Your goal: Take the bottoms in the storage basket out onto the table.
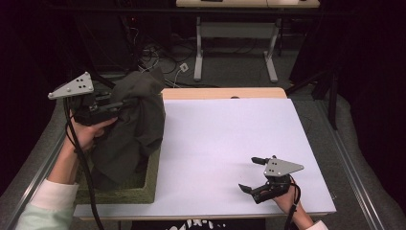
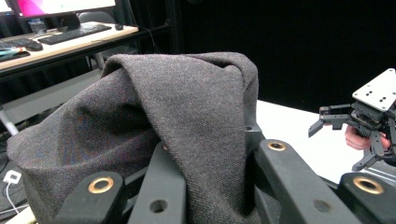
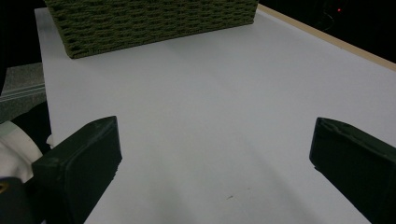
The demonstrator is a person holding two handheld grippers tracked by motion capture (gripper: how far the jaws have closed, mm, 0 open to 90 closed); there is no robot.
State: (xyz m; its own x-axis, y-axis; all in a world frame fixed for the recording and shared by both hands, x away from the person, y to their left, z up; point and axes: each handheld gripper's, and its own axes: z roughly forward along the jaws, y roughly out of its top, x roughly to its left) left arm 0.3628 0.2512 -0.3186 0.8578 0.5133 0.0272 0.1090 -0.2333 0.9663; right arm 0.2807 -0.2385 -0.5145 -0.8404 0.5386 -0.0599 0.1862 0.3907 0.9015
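My left tongs (image 1: 125, 102) pinch the grey cloth (image 1: 134, 127) at nine o'clock; I lift slowly clear of the basket (image 1: 151, 184). My right tongs (image 1: 249, 174) wait, wide apart.

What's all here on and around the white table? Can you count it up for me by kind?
Grey cloth: 1
Green woven basket: 1
Hand-held grippers: 2, the left gripper shut on the cloth, the right gripper with jaws open over the white table
Total: 4
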